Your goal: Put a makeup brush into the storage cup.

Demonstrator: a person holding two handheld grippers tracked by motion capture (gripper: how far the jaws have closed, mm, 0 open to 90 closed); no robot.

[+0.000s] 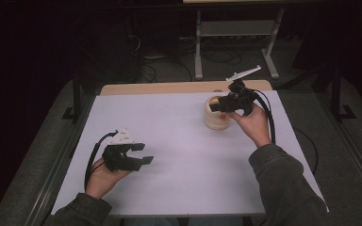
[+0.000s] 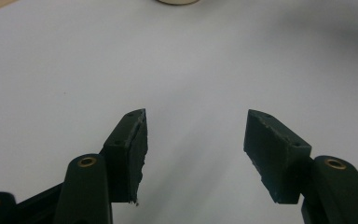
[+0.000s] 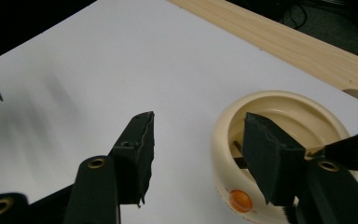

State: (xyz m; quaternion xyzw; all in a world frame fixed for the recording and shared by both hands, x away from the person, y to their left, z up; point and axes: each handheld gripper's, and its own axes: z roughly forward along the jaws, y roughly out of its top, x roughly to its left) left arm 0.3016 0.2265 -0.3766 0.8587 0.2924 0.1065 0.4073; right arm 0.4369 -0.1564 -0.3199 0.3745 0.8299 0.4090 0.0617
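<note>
High view, left to right: left gripper (image 1: 143, 154) low over the white table sheet (image 1: 169, 136), jaws spread with nothing between them, cable looping back to the wrist; cream round container (image 1: 216, 113) near the far right edge, partly masked by the right gripper (image 1: 218, 108) hovering at its rim, jaws apart and clamped on nothing. Left gripper view: both pads over bare sheet, container (image 2: 177, 2) cut off at the top edge. Right gripper view: container (image 3: 279, 112) behind one jaw, its orange button (image 3: 240, 200) visible, a dark brush tip (image 3: 354, 150) blurred at the right edge, contents of the container hard to make out.
</note>
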